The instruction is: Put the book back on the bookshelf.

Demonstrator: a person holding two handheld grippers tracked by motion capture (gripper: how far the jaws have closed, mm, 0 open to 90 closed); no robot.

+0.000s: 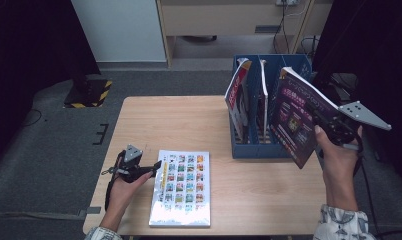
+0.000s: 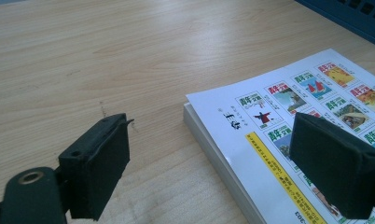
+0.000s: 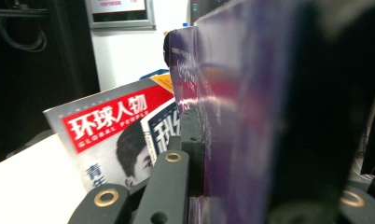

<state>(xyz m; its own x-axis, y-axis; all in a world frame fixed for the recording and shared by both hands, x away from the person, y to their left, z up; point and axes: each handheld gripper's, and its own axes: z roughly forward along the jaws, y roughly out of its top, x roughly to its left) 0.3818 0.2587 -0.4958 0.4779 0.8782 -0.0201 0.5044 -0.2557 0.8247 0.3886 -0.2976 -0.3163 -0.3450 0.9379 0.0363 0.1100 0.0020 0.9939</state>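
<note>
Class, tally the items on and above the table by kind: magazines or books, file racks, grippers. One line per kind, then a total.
Magazines or books: 4 (purple magazine, white book, red-cover magazine, third magazine)
Blue file rack: 1
Grippers: 2 (left gripper, right gripper)
Total: 7

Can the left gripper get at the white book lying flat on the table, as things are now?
Probably yes. The left gripper is open at the left edge of the white book, and in the left gripper view one of its jaws already hangs over the cover. Nothing lies between them on the table.
</note>
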